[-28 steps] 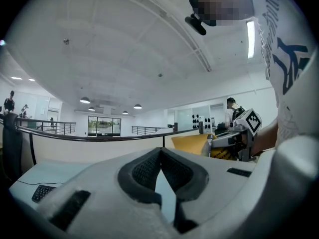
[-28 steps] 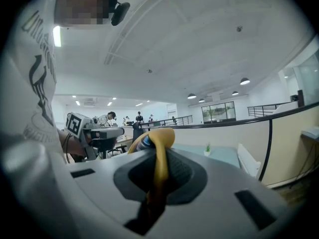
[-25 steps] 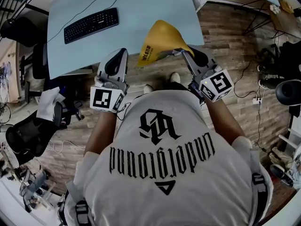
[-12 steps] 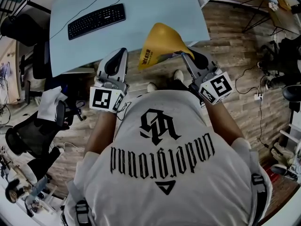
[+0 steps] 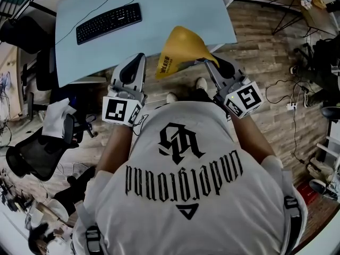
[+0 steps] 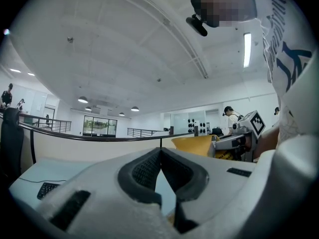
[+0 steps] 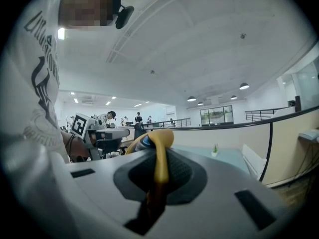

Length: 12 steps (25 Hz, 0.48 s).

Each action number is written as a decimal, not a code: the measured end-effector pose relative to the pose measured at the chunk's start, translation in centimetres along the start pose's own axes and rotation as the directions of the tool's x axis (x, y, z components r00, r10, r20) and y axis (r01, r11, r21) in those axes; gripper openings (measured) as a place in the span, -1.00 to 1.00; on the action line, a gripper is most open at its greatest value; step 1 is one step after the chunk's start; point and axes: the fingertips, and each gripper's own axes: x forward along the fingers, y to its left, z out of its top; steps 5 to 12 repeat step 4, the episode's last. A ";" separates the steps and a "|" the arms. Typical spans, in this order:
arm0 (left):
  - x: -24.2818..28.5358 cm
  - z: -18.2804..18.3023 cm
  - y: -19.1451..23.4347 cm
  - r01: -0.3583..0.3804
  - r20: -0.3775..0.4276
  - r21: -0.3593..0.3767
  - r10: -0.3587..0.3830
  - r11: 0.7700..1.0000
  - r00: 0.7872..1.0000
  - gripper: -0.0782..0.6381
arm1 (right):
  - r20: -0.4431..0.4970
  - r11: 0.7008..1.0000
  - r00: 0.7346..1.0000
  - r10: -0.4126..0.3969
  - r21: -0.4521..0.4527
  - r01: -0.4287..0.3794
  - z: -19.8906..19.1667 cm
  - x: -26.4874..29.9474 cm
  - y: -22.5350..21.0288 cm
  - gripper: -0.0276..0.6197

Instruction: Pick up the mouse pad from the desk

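Note:
The yellow mouse pad (image 5: 181, 45) hangs bent in the air over the near edge of the pale blue desk (image 5: 175, 7). My right gripper (image 5: 205, 62) is shut on its right edge. In the right gripper view the pad's edge (image 7: 159, 156) stands pinched between the dark pads. My left gripper (image 5: 137, 58) is held level to the left of the pad, apart from it. Its pads (image 6: 149, 166) meet at the tip with nothing between them. The left gripper view shows the pad (image 6: 193, 144) and the right gripper (image 6: 234, 142) off to the right.
A black keyboard (image 5: 109, 23) with its cable lies at the back left of the desk. Black office chairs (image 5: 32, 153) stand on the wooden floor at the left. Cables and a power strip (image 5: 289, 108) lie at the right. The person's torso fills the lower middle.
Both grippers and the held pad have drawn back a little from the desk toward the person. The grip on the pad is unchanged.

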 end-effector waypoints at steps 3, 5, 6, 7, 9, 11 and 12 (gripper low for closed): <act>-0.1 0.2 -0.3 0.006 0.002 -0.001 -0.006 1.000 1.000 -0.76 | -0.002 1.000 1.000 -0.004 0.001 0.004 0.1 -0.3 0.2 -0.84; -0.1 0.2 -0.4 0.008 0.002 -0.001 -0.008 1.000 1.000 -0.76 | -0.002 1.000 1.000 -0.005 0.001 0.005 0.2 -0.3 0.2 -0.84; -0.1 0.2 -0.4 0.008 0.002 -0.001 -0.008 1.000 1.000 -0.76 | -0.002 1.000 1.000 -0.005 0.001 0.005 0.2 -0.3 0.2 -0.84; -0.1 0.2 -0.4 0.008 0.002 -0.001 -0.008 1.000 1.000 -0.76 | -0.002 1.000 1.000 -0.005 0.001 0.005 0.2 -0.3 0.2 -0.84; -0.1 0.2 -0.4 0.008 0.002 -0.001 -0.008 1.000 1.000 -0.76 | -0.002 1.000 1.000 -0.005 0.001 0.005 0.2 -0.3 0.2 -0.84; -0.1 0.2 -0.4 0.008 0.002 -0.001 -0.008 1.000 1.000 -0.76 | -0.002 1.000 1.000 -0.005 0.001 0.005 0.2 -0.3 0.2 -0.84; -0.1 0.2 -0.4 0.008 0.002 -0.001 -0.008 1.000 1.000 -0.76 | -0.002 1.000 1.000 -0.005 0.001 0.005 0.2 -0.3 0.2 -0.84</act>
